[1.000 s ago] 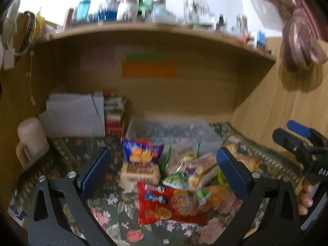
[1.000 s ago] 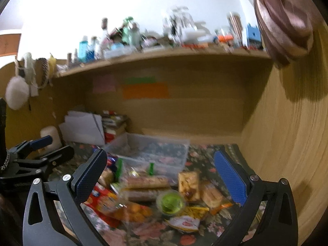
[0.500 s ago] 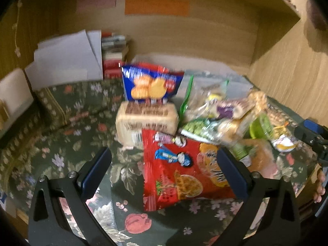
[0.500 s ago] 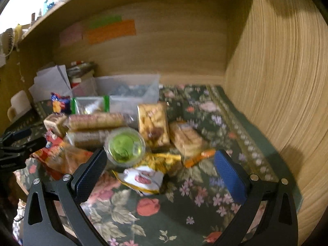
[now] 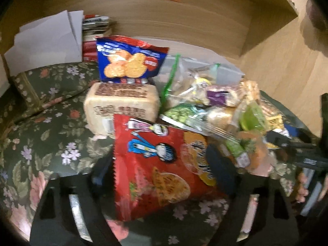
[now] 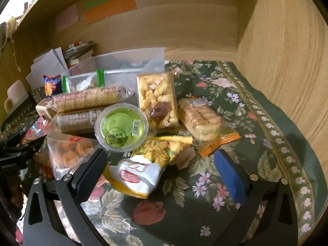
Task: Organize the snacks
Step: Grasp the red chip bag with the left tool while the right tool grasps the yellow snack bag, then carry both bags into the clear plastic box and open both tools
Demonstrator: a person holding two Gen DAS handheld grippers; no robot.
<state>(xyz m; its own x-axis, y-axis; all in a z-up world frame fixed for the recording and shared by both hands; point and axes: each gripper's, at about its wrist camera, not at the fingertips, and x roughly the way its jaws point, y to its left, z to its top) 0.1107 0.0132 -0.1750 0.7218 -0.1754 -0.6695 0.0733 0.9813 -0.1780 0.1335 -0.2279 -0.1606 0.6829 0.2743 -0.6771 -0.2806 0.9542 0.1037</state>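
Observation:
A heap of snacks lies on a floral cloth. In the left wrist view my open left gripper (image 5: 160, 170) straddles a red snack bag (image 5: 160, 164), its jaws on either side, not closed. Behind it are a beige bread pack (image 5: 121, 104) and a blue cracker bag (image 5: 129, 61). In the right wrist view my open right gripper (image 6: 162, 172) hovers over a white and yellow snack bag (image 6: 139, 176). A green jelly cup (image 6: 121, 127), cookie rolls (image 6: 86, 98) and a clear pastry pack (image 6: 157, 100) lie beyond it.
A clear plastic bin (image 6: 127, 61) stands behind the heap. White papers (image 5: 45, 41) and stacked books (image 5: 94, 30) sit at the back left. A wooden side wall (image 6: 287, 51) closes the right. My right gripper shows at the left wrist view's right edge (image 5: 303, 151).
Both grippers have tilted down and moved closer to the snack heap. The left one now straddles the red bag; the right one is over the white and yellow bag.

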